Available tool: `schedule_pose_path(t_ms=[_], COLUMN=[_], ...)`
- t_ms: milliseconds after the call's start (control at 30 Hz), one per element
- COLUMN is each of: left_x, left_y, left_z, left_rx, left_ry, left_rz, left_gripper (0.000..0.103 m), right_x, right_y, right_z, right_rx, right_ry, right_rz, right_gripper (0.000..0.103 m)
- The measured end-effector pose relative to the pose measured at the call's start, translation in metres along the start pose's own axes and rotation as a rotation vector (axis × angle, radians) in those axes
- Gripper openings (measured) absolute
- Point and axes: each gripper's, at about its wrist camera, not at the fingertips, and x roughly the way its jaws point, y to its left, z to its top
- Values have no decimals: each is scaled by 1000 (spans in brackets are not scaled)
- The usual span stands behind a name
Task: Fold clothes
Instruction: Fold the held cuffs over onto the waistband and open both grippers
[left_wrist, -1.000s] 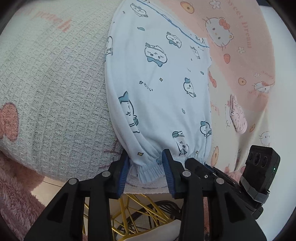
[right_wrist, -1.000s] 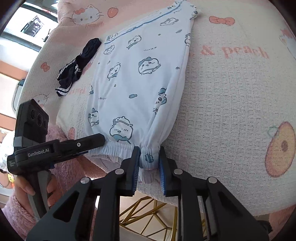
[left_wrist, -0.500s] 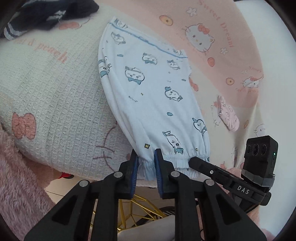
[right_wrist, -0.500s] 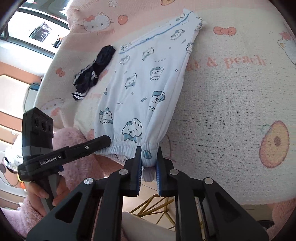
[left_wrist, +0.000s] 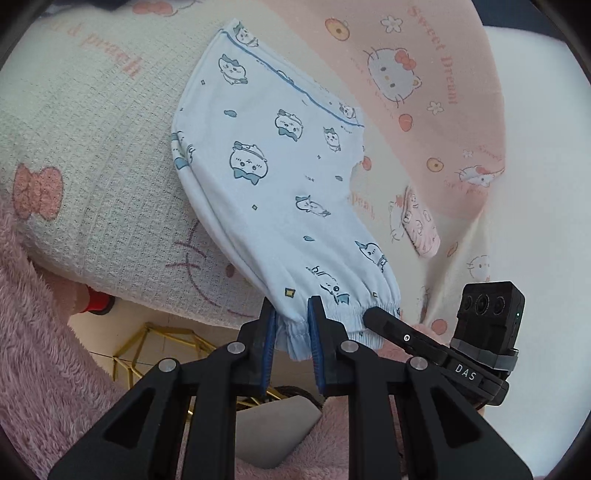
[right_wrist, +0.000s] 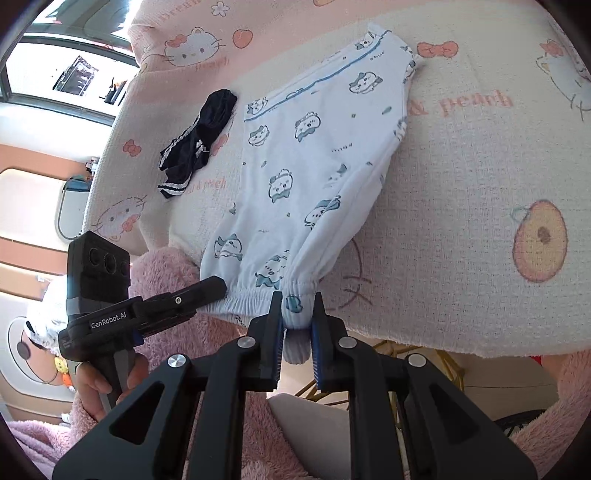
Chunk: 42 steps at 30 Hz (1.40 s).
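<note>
Both grippers pinch the elastic cuffs of the light-blue cartoon-print pyjama trousers (left_wrist: 280, 192): left gripper (left_wrist: 291, 325) on one corner, right gripper (right_wrist: 297, 317) on the other.

- "DAS" in white letters on the black body of the right claw (left_wrist: 373, 317), seen in the left wrist view.
- "GenRobot.AI" in white on the black body of the left claw (right_wrist: 218, 286), seen in the right wrist view.
- "& peach" in pink letters on the cream blanket (right_wrist: 476, 103); "peach" shows again near the dark garment (right_wrist: 199, 142), and upside down in the left wrist view.
- "Sweet Dream" in pink script on the pink sheet (left_wrist: 448, 55), turned sideways.
- Small writing on the printed pants (left_wrist: 280, 184), too small to read.
</note>
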Motion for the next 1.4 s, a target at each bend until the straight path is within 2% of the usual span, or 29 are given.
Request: schedule_pose_path(t_ms=[133, 200, 367, 433, 467, 500, 633, 700, 800, 900, 1000, 1067, 1100, 1133, 1167, 1200, 1233, 1267, 1400], left_x=[-8, -8, -2, 4, 6, 6, -2, -3, 19, 43, 58, 63, 66, 68, 70, 69, 69, 69, 53], left_y=[-1, 1, -10, -7, -4, -3, 0, -2, -6, -10, -13, -12, -13, -15, -16, -15, -15, -14, -31], left_z=[22, 39, 99, 128, 141, 151, 170, 170, 163, 148, 137, 134, 133, 133, 133, 136, 140, 143, 148], left_rx=[-6, -27, -40, -65, -74, -69, 5, 84, 219, 303, 374, 366, 377, 398, 414, 409, 404, 399, 452], left_ry=[11, 5, -33, -40, -50, -69, -141, -154, -95, -35, -56, -48, -41, -36, -29, -25, -22, -18, -67], left_rz=[-44, -58, -98, -127, -128, -112, -35, 8, 138, 188, 355, 337, 331, 340, 350, 340, 331, 322, 318], left_gripper=[18, 18, 18, 25, 38, 47, 50, 50, 50, 50, 50, 50, 46, 39, 21, 16, 14, 10, 8], right_x=[-5, 3, 21, 29, 34, 39, 37, 43, 55, 68, 83, 92, 93, 95, 96, 96, 96, 94, 77], right_y=[6, 6, 7, 0, -4, -7, -12, -12, -10, -9, -10, -11, -12, -13, -13, -13, -14, -14, 3], right_z=[25, 42, 102, 129, 141, 153, 174, 172, 162, 152, 140, 134, 133, 132, 132, 132, 134, 135, 145], right_rx=[18, 25, 60, 92, 104, 110, 70, 9, -101, -211, -264, -276, -273, -270, -270, -271, -269, -269, -311], right_ry=[-18, -8, -27, -38, -40, -38, -55, -45, -20, 5, 25, 21, 16, 10, 5, 4, 5, 1, -67], right_rz=[50, 48, 33, 52, 52, 33, -44, -103, -203, -303, -359, -388, -383, -379, -383, -384, -373, -360, -353], right_gripper=[12, 12, 17, 24, 25, 29, 32, 46, 46, 46, 46, 46, 44, 36, 30, 14, 8, 7, 5])
